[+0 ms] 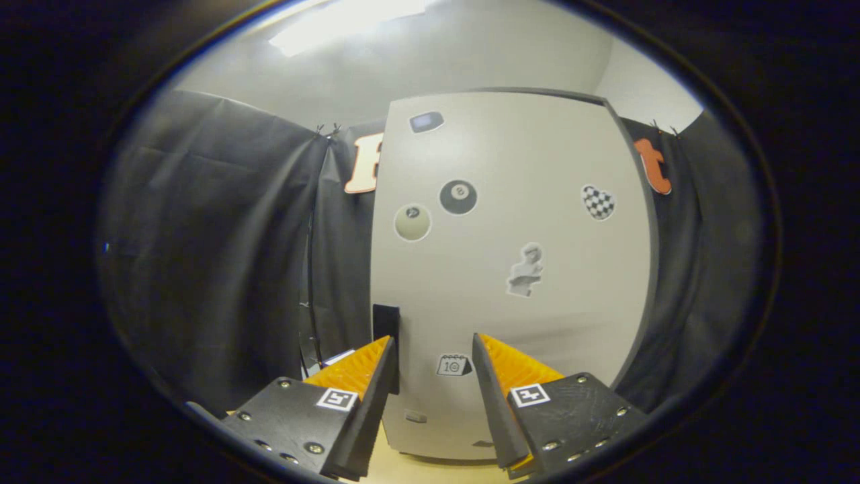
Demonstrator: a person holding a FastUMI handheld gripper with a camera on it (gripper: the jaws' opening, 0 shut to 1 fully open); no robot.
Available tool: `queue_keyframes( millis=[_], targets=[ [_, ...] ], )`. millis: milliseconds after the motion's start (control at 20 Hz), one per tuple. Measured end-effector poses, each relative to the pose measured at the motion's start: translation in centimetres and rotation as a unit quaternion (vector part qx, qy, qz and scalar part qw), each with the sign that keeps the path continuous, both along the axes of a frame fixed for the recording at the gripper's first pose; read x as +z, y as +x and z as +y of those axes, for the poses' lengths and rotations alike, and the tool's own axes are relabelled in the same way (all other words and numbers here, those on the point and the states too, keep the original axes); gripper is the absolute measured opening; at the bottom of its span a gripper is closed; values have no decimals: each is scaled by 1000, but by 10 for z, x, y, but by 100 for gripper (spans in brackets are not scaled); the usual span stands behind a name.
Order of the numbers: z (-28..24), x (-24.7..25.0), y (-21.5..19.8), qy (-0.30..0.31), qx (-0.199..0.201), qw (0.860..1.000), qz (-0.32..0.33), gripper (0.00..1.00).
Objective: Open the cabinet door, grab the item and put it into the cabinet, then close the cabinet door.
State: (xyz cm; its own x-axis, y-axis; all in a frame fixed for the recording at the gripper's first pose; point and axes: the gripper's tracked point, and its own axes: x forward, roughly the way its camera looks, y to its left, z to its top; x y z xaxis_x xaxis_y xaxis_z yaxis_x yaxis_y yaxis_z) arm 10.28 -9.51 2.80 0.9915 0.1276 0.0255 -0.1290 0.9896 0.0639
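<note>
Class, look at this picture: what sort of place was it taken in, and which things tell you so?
Probably a staged recording booth, not a real kitchen: black cloth hangs as walls around one white cabinet with stickers on its shut door. The tongs are open before it.

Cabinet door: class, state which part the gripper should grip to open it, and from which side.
Probably the dark handle on the cabinet door, at its left edge. It is the one gripping feature there. The open gripper should come straight on, fingers either side.
</note>
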Motion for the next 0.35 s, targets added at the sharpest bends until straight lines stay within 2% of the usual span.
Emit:
queue_keyframes(
  millis=[350],
  targets=[
    [-74,8,-26,-23,-58,998,-15,68]
  ],
)
